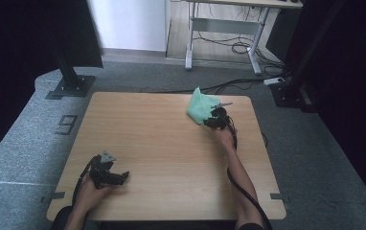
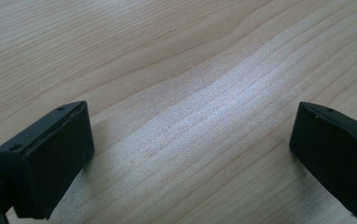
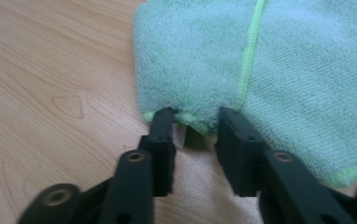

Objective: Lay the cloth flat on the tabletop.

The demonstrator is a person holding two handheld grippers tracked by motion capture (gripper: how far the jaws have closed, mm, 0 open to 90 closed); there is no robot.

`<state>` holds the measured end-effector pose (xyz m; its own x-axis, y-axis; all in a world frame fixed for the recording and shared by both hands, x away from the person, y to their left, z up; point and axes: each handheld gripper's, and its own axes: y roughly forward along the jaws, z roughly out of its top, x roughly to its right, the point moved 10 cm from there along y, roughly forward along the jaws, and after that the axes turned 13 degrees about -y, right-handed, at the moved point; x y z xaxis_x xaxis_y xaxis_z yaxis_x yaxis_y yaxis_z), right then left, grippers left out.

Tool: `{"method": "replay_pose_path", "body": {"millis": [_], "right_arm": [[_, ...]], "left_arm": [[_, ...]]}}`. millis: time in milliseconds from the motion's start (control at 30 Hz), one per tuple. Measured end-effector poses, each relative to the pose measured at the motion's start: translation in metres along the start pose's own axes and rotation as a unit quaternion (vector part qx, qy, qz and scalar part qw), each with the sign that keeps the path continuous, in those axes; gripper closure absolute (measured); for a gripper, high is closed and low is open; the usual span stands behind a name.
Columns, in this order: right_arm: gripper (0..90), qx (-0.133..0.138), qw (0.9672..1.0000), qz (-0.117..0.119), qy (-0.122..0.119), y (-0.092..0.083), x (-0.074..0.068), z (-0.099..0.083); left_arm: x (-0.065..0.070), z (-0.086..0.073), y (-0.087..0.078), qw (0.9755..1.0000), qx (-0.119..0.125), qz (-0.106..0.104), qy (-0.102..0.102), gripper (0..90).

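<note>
A wooden tabletop [image 1: 171, 158] stands on grey carpet [image 1: 23, 143], with a white-legged desk [image 1: 224, 24] and loose cables [image 1: 238, 47] on the floor beyond its far edge. The person's right forearm [image 1: 241, 184] reaches from the near edge diagonally toward the far right corner, nearly straight, with the hand [image 1: 224, 136] behind the right hand-held gripper [image 1: 213, 117], whose cable [image 1: 248, 196] trails back along the arm. The left forearm [image 1: 78, 213] comes in short at the near left, the hand [image 1: 92, 184] resting low near the near edge and holding the left hand-held gripper [image 1: 119, 177], which points to the right across the tabletop; a grey three-cornered plate [image 1: 107, 156] sits on top of it. A green cloth [image 1: 200, 106] lies near the far right corner, bunched and rising to a point at its far side, its near edge at the right hand-held gripper. In the right gripper view the cloth [image 3: 260, 60] shows a fold and a brighter green hem [image 3: 249, 51]; the two black jaws stand a small way apart, set on either side of a tuck of the cloth's near edge, touching it, though I cannot tell whether they pinch it firmly. A small white tag [image 3: 180, 135] shows just inside one jaw. In the left gripper view the jaws stand wide apart, holding nothing, low over bare wood grain [image 2: 190, 93].
</note>
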<state>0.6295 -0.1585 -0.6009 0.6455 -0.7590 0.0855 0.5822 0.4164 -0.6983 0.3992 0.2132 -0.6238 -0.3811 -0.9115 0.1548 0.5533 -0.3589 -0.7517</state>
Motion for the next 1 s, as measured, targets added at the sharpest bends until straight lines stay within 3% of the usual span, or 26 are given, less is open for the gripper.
{"method": "replay_pose_path", "body": {"millis": [33, 100, 233, 467, 700, 1000], "right_arm": [[76.5, -0.002, 1.0, 0.0, 0.005, 0.0, 0.0, -0.001], [82.9, -0.005, 1.0, 0.0, 0.006, 0.0, 0.0, -0.001], [86.2, -0.007, 1.0, 0.001, 0.004, -0.002, -0.001, -0.001], [86.7, -0.004, 0.9999, 0.009, 0.006, -0.005, -0.005, 0.0], [86.7, 0.004, 0.9996, 0.029, 0.004, -0.011, -0.018, 0.0], [86.6, 0.012, 0.9987, 0.048, -0.008, -0.023, -0.041, -0.013]], "left_arm": [[0.0, 0.0, 0.0, 1.0, 0.0, 0.0, 0.0, 0.0], [0.0, 0.0, 0.0, 1.0, 0.0, 0.0, 0.0, 0.0], [0.0, 0.0, 0.0, 1.0, 0.0, 0.0, 0.0, 0.0], [0.0, 0.0, 0.0, 1.0, 0.0, 0.0, 0.0, 0.0], [0.0, 0.0, 0.0, 1.0, 0.0, 0.0, 0.0, 0.0], [0.0, 0.0, 0.0, 1.0, 0.0, 0.0, 0.0, 0.0]]}}
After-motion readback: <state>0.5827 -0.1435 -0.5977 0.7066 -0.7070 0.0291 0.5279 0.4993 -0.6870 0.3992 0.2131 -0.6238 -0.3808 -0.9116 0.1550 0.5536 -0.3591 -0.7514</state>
